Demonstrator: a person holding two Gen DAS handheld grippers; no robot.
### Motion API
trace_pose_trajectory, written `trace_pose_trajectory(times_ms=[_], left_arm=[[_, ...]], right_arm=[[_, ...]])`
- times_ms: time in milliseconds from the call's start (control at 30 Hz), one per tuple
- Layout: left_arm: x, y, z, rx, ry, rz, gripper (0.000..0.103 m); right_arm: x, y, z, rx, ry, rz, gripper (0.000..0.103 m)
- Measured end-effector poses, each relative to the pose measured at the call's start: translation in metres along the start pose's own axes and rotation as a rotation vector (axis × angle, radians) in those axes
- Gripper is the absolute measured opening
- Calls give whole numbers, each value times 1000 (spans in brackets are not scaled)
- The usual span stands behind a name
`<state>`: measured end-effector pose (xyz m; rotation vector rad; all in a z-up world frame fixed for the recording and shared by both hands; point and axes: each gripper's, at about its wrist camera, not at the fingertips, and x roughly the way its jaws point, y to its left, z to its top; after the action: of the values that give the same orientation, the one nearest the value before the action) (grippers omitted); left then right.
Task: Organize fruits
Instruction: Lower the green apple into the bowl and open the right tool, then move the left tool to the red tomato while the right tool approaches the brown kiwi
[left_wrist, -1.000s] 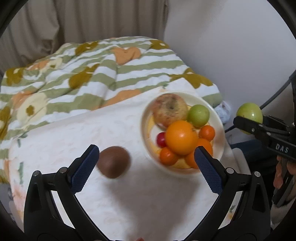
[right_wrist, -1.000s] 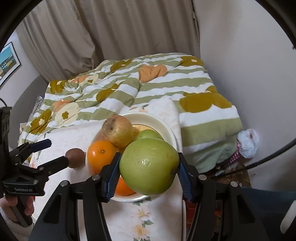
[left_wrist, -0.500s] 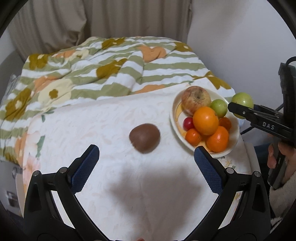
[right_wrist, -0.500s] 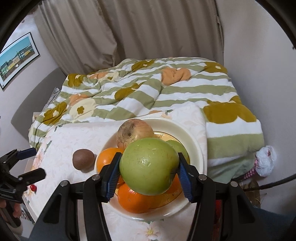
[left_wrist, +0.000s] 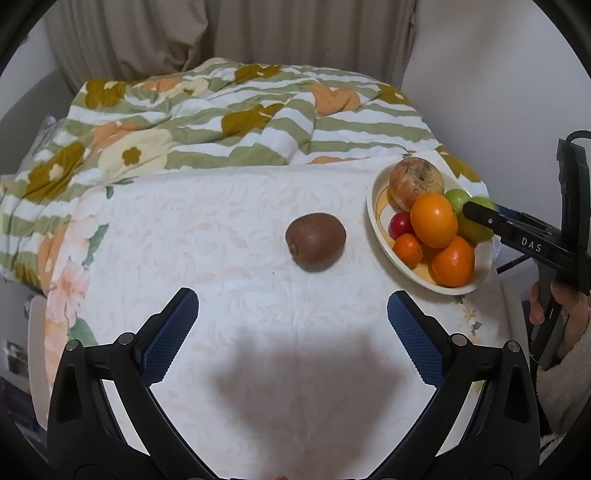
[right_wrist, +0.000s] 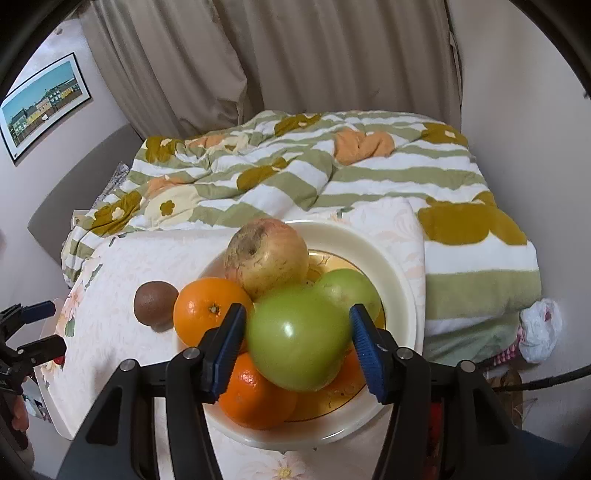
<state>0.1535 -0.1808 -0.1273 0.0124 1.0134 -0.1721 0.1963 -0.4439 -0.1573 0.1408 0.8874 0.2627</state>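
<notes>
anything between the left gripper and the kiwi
Nothing. In the left wrist view only bare floral tablecloth lies between the left gripper, fingers wide apart, and the kiwi.

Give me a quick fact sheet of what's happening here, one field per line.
Setting: table with floral cloth, beside a bed
Bowl: apple, oranges, green fruit
Left gripper: open, empty, aimed toward kiwi lying on the cloth
Right gripper: jaws just opening around a green apple over the bowl; pads look barely clear
</notes>
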Motion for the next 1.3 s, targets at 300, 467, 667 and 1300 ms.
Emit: trace_pose_trajectory(times_ms=[300,467,667,1300], left_arm=[[-16,4,-17,-33,-23,13,103],[-31,9,-20,-38,-48,30,103],[-60,20,-22,-61,-99,46,103],[-154,116,-62,-183,-171,179,103]], right_arm=[[-10,5,-3,-46,-41,-2,103],[-28,13,-1,-57,-65,-9,103],[-54,34,6,-110,-79,-9,103],[-84,175,15,-240,-45,59,103]])
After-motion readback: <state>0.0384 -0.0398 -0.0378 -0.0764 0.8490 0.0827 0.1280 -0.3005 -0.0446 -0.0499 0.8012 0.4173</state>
